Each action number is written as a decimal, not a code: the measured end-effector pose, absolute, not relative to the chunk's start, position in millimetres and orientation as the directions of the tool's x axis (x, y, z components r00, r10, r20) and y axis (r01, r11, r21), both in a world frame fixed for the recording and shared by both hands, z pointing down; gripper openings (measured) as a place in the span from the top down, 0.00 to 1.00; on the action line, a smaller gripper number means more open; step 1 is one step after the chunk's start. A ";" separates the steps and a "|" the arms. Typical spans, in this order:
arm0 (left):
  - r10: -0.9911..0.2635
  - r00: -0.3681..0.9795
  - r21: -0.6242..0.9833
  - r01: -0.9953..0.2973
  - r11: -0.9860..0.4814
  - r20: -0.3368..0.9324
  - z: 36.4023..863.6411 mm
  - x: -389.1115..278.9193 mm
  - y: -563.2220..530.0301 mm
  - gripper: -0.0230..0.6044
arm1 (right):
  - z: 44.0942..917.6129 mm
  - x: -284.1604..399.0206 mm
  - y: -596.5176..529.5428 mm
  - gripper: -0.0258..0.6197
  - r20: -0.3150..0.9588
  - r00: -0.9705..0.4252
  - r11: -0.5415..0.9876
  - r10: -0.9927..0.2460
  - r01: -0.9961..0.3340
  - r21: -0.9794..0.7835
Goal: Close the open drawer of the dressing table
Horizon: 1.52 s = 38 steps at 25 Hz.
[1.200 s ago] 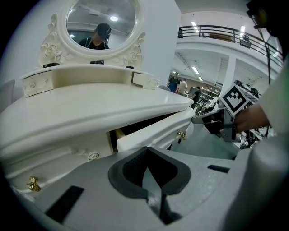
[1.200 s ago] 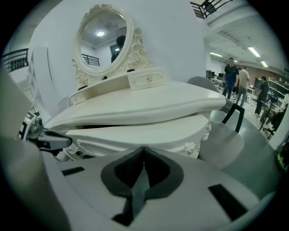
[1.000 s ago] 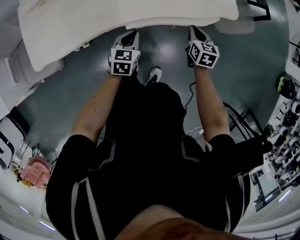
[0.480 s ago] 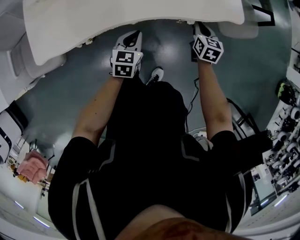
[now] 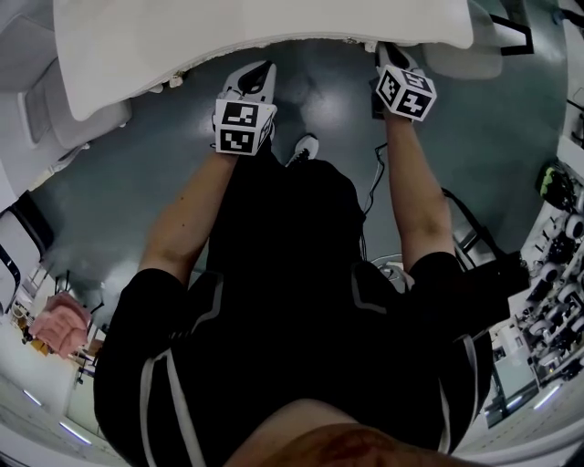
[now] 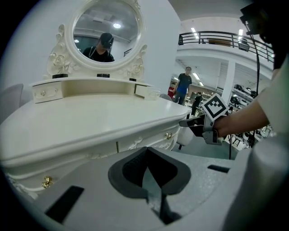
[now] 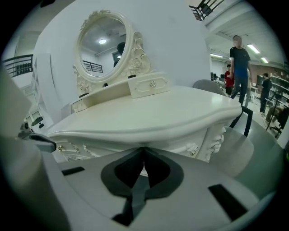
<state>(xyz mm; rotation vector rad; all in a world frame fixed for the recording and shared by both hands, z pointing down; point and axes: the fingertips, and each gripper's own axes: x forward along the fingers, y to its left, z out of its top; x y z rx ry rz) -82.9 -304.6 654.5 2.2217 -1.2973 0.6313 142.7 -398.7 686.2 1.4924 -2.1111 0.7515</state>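
Observation:
The white dressing table (image 5: 274, 27) fills the top of the head view, with its oval mirror (image 6: 107, 29) above it. In the left gripper view, carved drawer fronts (image 6: 144, 140) with gold knobs (image 6: 168, 135) lie under the tabletop and look flush; no drawer sticks out in the head view. My left gripper (image 5: 263, 68) (image 6: 145, 151) is shut and empty, just short of the table's front edge. My right gripper (image 5: 385, 50) (image 7: 143, 151) is shut too, its tips at the front rim further right. Each shows in the other's view: the right gripper (image 6: 198, 126), the left gripper (image 7: 43, 143).
A grey padded seat (image 7: 235, 149) stands right of the table, and a white chair (image 5: 55, 119) to its left. A cable (image 5: 374, 182) trails over the dark floor. Cluttered shelves (image 5: 557, 274) line the right side. People (image 7: 239, 54) stand far behind.
Both grippers have edged forward to the table's front rim, the right one a little further up and right. Their jaws stay as they were.

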 end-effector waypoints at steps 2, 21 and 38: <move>-0.662 0.456 0.169 -0.876 -0.451 0.595 644.4 -77.3 -304.1 0.96 | 680.7 143.6 -393.4 0.95 0.631 -0.330 0.286 -0.702 -0.942 -0.175; -0.732 0.554 0.136 -0.824 -0.550 0.397 470.1 -25.8 -258.3 0.96 | 513.2 176.6 -300.4 0.95 0.464 -0.450 0.413 -0.763 -0.892 -0.187; -0.747 0.625 0.152 -0.780 -0.607 0.226 321.8 -29.0 -238.1 0.96 | 344.1 184.8 -249.4 0.95 0.314 -0.450 0.434 -0.836 -0.893 -0.122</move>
